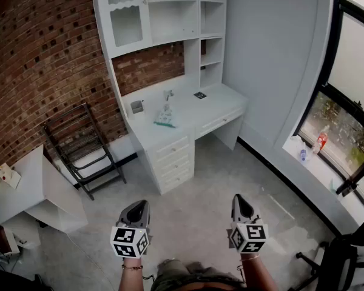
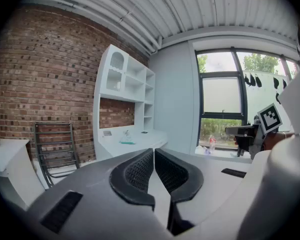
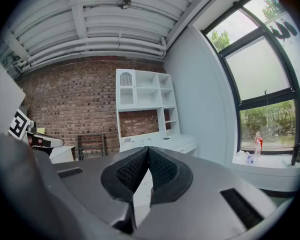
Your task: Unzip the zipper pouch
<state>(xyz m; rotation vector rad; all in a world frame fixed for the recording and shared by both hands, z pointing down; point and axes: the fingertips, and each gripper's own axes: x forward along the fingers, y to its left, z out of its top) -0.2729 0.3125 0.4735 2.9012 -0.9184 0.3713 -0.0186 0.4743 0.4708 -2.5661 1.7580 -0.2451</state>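
Observation:
A teal zipper pouch (image 1: 165, 119) lies on the white desk (image 1: 212, 105) against the brick wall, far across the room from me. In the left gripper view the pouch (image 2: 127, 142) is a small teal patch on the desk top. My left gripper (image 1: 139, 206) and right gripper (image 1: 239, 200) are held low in front of me over the grey floor, both pointing toward the desk and well short of it. The left gripper (image 2: 153, 151) is shut with nothing between its pads. The right gripper (image 3: 148, 149) is shut and empty too.
A dark folded metal rack (image 1: 82, 144) leans on the brick wall left of the desk. A low white table (image 1: 45, 190) stands at the left. Bottles (image 1: 320, 139) sit on the window sill at right. A black office chair (image 1: 343, 256) is at bottom right.

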